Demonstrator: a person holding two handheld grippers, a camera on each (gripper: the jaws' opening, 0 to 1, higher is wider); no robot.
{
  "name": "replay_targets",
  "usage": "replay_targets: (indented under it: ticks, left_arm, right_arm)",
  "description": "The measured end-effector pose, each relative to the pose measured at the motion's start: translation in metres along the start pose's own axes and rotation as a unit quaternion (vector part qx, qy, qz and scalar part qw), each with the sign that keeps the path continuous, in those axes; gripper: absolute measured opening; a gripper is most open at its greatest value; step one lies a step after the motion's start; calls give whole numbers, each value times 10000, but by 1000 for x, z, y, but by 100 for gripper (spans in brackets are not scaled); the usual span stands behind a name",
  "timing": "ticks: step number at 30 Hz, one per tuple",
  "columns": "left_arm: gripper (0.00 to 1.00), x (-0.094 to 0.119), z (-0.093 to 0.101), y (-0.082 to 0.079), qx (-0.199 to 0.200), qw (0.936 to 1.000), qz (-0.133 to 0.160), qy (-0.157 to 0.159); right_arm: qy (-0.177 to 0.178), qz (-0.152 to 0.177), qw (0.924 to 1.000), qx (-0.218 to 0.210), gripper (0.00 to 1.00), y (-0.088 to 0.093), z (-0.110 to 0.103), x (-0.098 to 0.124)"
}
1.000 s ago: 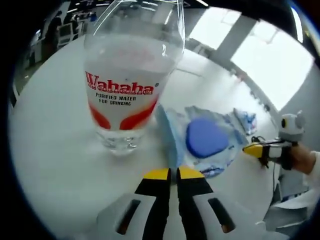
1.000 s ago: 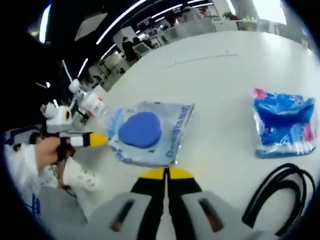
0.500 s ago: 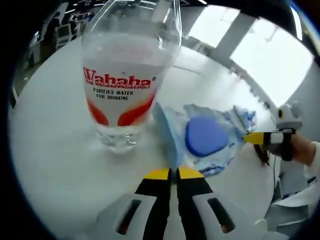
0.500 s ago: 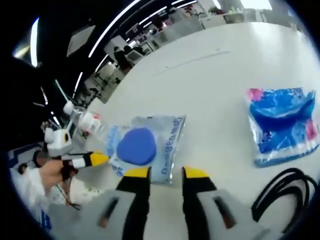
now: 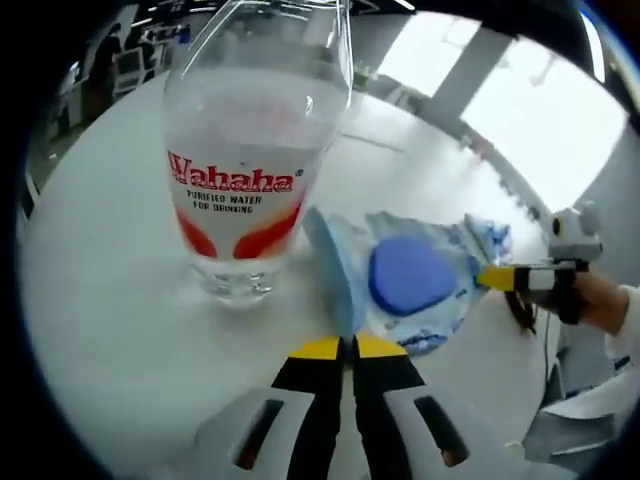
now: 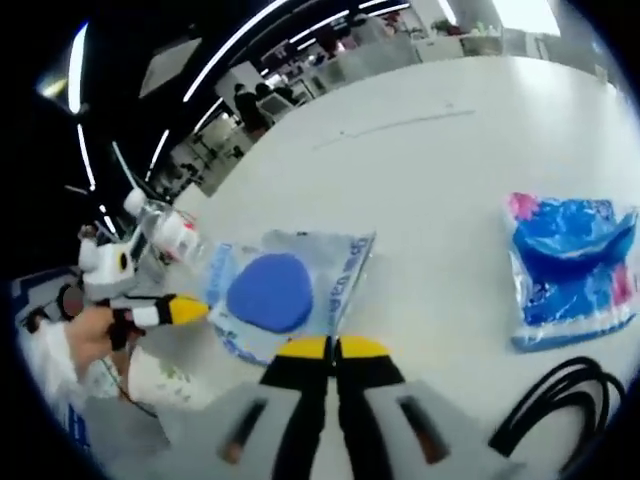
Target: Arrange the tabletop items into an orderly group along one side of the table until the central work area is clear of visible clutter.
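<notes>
Black fingers with yellow tips on grey mounts; white sleeve at the wrist.

You are working in bright, even light: big windows blow out to white in the left gripper view, and ceiling strip lights streak across the right gripper view. The white worktop glares softly with faint shadows. Fisheye bending and blur grow toward the edges, and the close water bottle looks swollen.

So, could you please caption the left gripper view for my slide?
Left gripper, fingers together, faces a water bottle and a blue sponge packet on the table.
</notes>
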State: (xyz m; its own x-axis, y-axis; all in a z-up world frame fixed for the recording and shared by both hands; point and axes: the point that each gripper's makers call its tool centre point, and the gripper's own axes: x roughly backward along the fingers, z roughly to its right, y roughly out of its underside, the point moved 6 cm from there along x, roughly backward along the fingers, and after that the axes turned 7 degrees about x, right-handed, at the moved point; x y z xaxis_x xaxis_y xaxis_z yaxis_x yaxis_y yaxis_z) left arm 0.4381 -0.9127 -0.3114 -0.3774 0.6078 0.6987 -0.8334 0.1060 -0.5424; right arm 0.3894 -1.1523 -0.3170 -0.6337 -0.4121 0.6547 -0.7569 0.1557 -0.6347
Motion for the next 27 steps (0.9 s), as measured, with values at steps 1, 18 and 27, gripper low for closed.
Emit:
replay_targets:
  ticks: [1, 18, 27]
  left_arm:
    - [0, 1, 1, -1, -10, 10000, 21, 0]
    - [0, 4, 47, -29, -524, 9983, 271, -29]
    - [0, -7, 67, -39, -419, 9986, 329, -35]
  right_arm:
    - [3, 11, 10000, 2, 0, 0, 0, 0]
    - [231, 337, 9988, 278, 0, -26, 19, 33]
    - [402, 441, 9975, 371, 0, -32, 38, 43]
